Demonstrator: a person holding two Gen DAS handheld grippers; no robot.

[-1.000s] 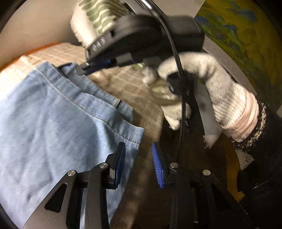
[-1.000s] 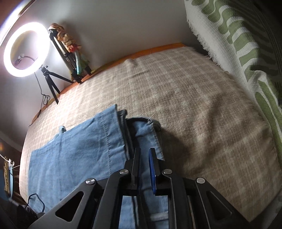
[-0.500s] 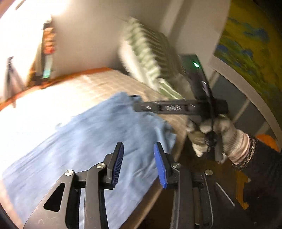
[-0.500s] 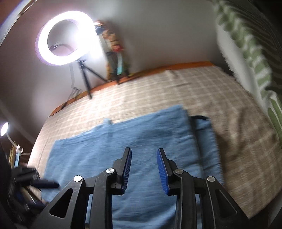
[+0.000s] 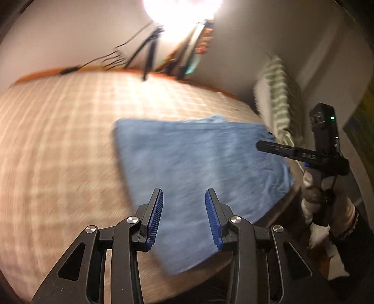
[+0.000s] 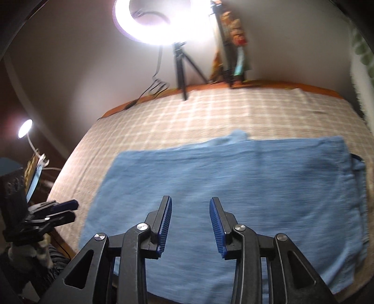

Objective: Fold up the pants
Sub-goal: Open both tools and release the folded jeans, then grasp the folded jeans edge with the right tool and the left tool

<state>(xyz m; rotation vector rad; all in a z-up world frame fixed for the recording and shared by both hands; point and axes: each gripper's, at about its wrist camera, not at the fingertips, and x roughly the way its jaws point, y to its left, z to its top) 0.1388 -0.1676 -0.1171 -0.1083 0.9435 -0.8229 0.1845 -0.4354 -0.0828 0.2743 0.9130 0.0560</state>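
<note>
- Folded light-blue denim pants [image 6: 233, 187] lie flat as a rough rectangle on the beige checked bedcover [image 6: 210, 112]. I use the pants as my landmark throughout.
- My left gripper [image 5: 184, 217] hangs above the near edge of the pants, its blue ribbed pads parted with a clear gap and nothing between them; no cloth touches them.
- My right gripper [image 6: 190, 224] hangs above the near middle of the pants. Its jaws are opening, and I see only air between the pads, with denim well below.
- Only the left wrist view shows the right gripper from outside: it sits past the right edge of the pants, off the bed, held by a hand in a knit grey-white glove [image 5: 327, 201], with a green light lit on its camera body.
- Only that view shows the green-and-white striped woven cushion [image 5: 279, 93], beyond the far right corner of the pants.
- Only the right wrist view shows the left gripper from outside, off the near left corner of the pants. I cannot tell its opening from there.
- The right wrist view alone gives the lit white ring light [image 6: 152, 21] on a black tripod [image 6: 182, 65] as a clear ring beyond the far edge of the pants, plus a small white gooseneck lamp [image 6: 24, 127] far left. The left view shows only a glare there.
- Both views are motion-blurred, the left more so.
</note>
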